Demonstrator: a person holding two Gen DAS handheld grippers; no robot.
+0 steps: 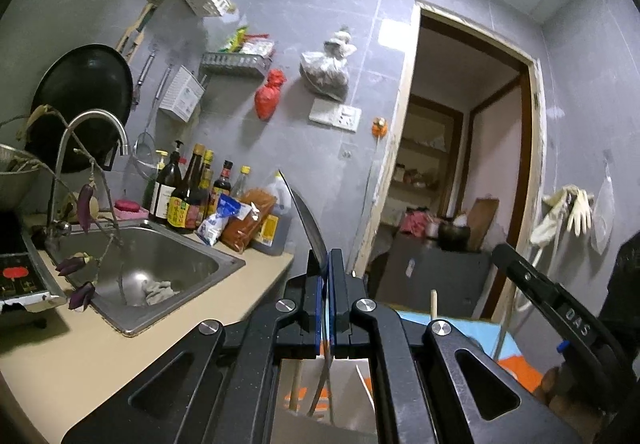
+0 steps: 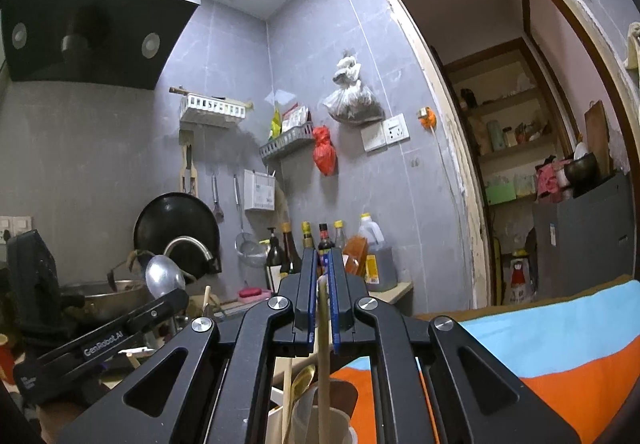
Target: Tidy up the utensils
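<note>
Left wrist view: a metal spoon (image 1: 308, 220) is gripped on edge in the clenched left claw (image 1: 325, 264), its bowl raised above the beige worktop (image 1: 100, 356) beside the steel sink (image 1: 160, 268).

Right wrist view: a pale wooden utensil handle (image 2: 323, 324) is clamped upright in the clenched right claw (image 2: 322, 264), its lower end seated in a cup (image 2: 320, 424) alongside a gold spoon (image 2: 300, 380).

A beige counter (image 1: 80, 356) carries a steel sink (image 1: 168, 276), sauce bottles (image 1: 184, 192) and an induction cooker (image 1: 20, 276).
</note>
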